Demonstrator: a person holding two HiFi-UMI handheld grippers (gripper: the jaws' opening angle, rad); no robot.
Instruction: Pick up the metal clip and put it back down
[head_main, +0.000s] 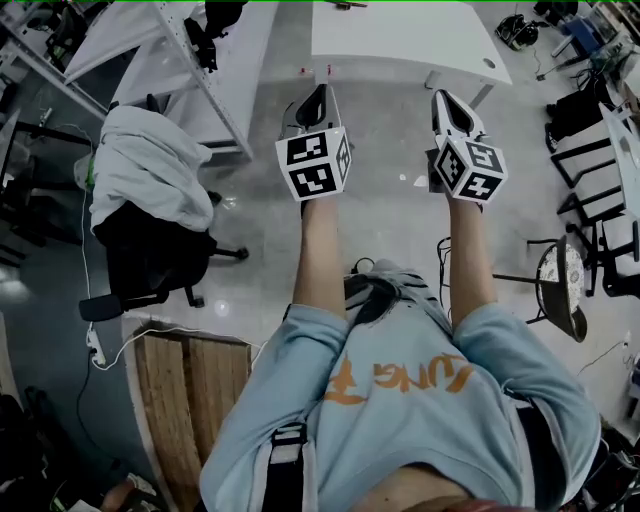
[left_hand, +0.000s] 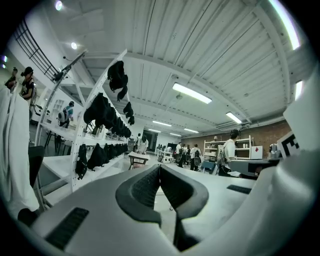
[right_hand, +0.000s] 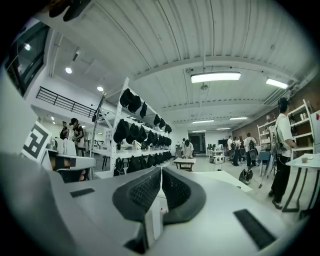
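No metal clip shows in any view. In the head view my left gripper (head_main: 318, 92) and right gripper (head_main: 447, 100) are held out side by side above the floor, pointing at a white table (head_main: 400, 40). Each carries its marker cube. In the left gripper view the left gripper (left_hand: 159, 167) has its dark ribbed pads pressed together with nothing between them. The right gripper (right_hand: 161, 170) is shut the same way and holds nothing. Both point level across the room, over the white tabletop (right_hand: 225, 180).
An office chair (head_main: 150, 215) draped with white and black clothes stands to the left, with a white shelf rack (head_main: 200, 70) behind it. A wooden pallet (head_main: 190, 390) lies near my left side. Black stools (head_main: 590, 200) crowd the right. Several people stand far off.
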